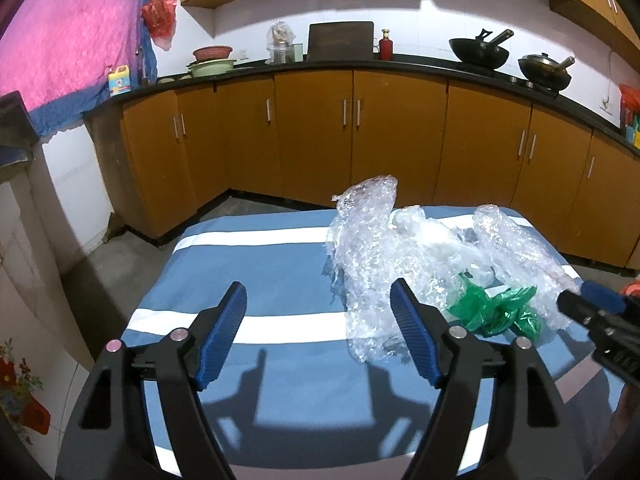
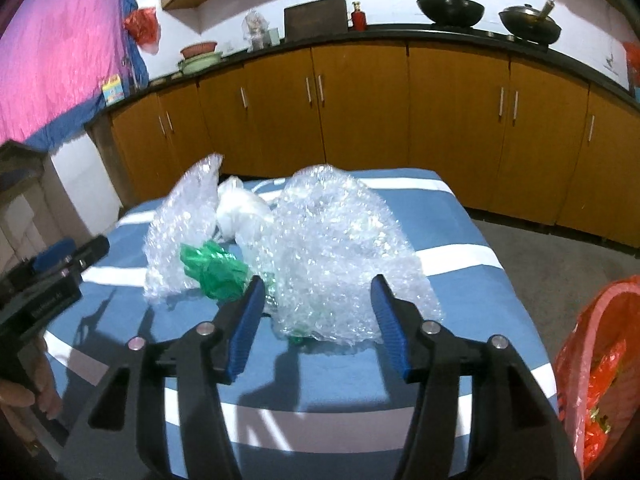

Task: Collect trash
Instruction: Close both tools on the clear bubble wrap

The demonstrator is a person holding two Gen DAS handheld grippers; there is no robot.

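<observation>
A heap of clear bubble wrap (image 1: 372, 248) (image 2: 328, 248) lies on a blue and white striped table cloth (image 1: 256, 264) (image 2: 472, 232). A crumpled green plastic bag (image 1: 496, 312) (image 2: 212, 264) and a white plastic bag (image 2: 240, 208) lie in the heap. My left gripper (image 1: 318, 300) is open and empty, to the left of the heap, its right finger against the wrap's edge. My right gripper (image 2: 318, 292) is open, with the near edge of the bubble wrap between its fingers. Each gripper shows in the other's view, the right one (image 1: 592, 308) and the left one (image 2: 72, 256).
A red plastic bag (image 2: 600, 360) with red wrappers hangs at the table's right edge. Wooden kitchen cabinets (image 1: 360, 136) stand behind the table, with woks (image 1: 480, 52), bowls and bottles on the black counter. A pink curtain (image 1: 68, 28) hangs at the left.
</observation>
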